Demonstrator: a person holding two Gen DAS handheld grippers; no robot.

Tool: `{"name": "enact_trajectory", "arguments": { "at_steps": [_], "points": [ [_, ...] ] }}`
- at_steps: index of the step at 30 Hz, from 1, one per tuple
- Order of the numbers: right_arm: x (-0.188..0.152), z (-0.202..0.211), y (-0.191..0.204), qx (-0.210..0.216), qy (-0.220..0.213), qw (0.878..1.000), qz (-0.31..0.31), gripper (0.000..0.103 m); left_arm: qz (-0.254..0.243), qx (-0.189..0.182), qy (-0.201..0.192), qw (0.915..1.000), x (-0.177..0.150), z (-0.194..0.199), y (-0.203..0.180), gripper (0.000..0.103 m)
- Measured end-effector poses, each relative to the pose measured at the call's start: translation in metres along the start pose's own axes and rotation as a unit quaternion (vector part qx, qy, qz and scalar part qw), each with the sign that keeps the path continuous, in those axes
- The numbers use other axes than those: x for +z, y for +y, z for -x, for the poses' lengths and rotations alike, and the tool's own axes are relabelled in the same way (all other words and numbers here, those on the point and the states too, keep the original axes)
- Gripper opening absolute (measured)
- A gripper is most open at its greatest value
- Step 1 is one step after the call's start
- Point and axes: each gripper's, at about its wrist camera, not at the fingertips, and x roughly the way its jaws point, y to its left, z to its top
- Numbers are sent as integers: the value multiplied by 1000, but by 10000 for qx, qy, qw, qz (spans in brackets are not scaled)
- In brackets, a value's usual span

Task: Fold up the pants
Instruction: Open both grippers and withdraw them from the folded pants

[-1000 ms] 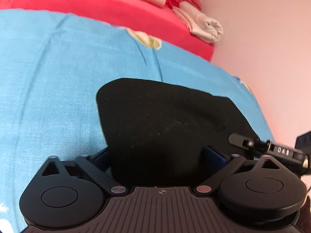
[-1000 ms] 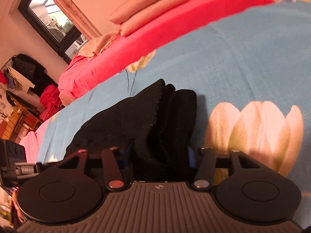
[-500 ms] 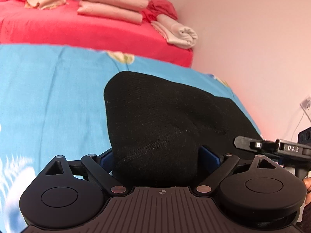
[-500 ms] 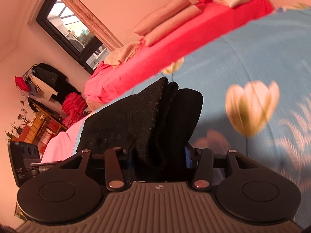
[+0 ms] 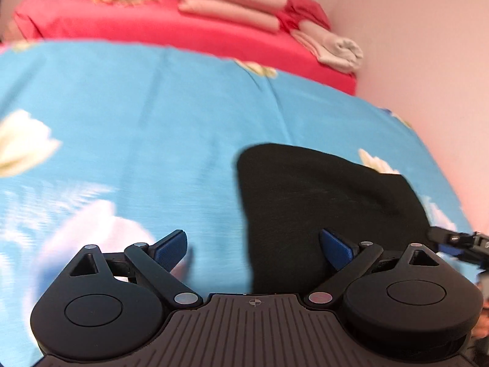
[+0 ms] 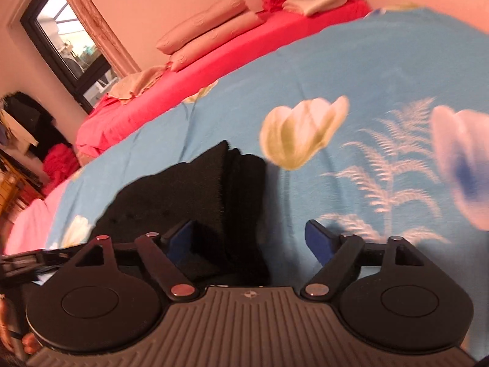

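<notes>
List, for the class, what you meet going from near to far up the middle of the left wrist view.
Black pants → blue flowered bedspread → red sheet → stacked pink pillows → wall.

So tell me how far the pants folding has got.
Done: the pants lie on the bedspread as a compact black bundle with stacked layers at one edge. In hand: nothing; left gripper and right gripper are both open. Left: perhaps tidying; blur hides detail.
</notes>
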Motion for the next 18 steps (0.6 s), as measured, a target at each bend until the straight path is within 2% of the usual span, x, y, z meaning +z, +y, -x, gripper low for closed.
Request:
{"name": "enact_trajectory", "arguments": {
  "at_steps": [2, 4, 6, 8, 10, 14, 16, 18],
  "points": [
    [-5, 12, 3, -411, -129, 9985, 335, 87, -90, 425, -102, 9990, -9, 18, -1, 103],
    [-14, 23, 11, -878, -291, 9921, 852, 89, -278, 802, -153, 9963, -19, 32, -8, 103],
    [-26, 37, 22, -1204, -383, 9829, 1343, 94, -574, 970, -225, 9934, -35, 48, -18, 103],
    [-42, 50, 36, -1138, -320, 9748, 1891, 98, -851, 1064, -234, 9904, -51, 57, -30, 103],
    [-57, 61, 51, -818, -141, 9677, 2380, 98, -1059, 1186, -204, 9871, -63, 58, -47, 103],
    [-84, 65, 78, -101, 133, 9598, 2800, 101, -1221, 1278, -182, 9841, -75, 42, -70, 103],
    [-94, 55, 85, -92, 213, 9583, 2849, 101, -1224, 1230, -31, 9848, -79, 33, -75, 103],
    [-101, 42, 88, -325, 271, 9588, 2809, 101, -1212, 1255, 22, 9847, -83, 28, -78, 103]
  ]
}}
